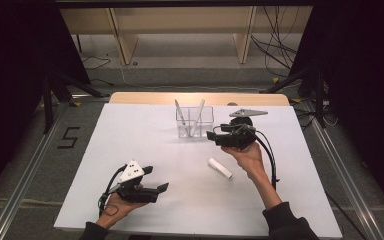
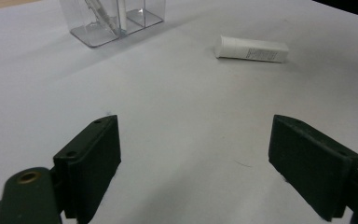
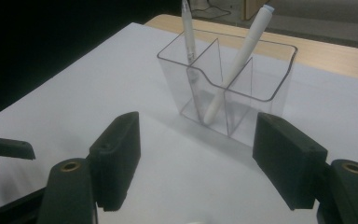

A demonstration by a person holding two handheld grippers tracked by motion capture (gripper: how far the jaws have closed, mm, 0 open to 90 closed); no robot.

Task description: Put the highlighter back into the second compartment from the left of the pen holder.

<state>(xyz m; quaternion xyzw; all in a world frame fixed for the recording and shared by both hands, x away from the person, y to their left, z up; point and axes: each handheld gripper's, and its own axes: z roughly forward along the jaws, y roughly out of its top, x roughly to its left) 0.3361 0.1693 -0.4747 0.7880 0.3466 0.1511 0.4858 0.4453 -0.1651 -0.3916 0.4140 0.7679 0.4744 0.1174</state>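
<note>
Both grippers empty, jaws apart. Right gripper point(image 1: 211, 135) hovers just beside the clear plastic divided holder point(image 1: 195, 121) at the far middle of the white desk point(image 1: 130, 145); two white pens point(image 3: 235, 65) stand inside. Short white tube point(image 1: 220, 168) lies loose mid-desk. Left gripper point(image 1: 156, 178) waits near the front edge. Likely next: pick up the tube, which calls for lowering open jaws around it.

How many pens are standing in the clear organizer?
2. One pen stands in the far-left compartment of the clear organizer; the other pen leans across the middle compartment. None looks hidden, since the walls are transparent.
</note>
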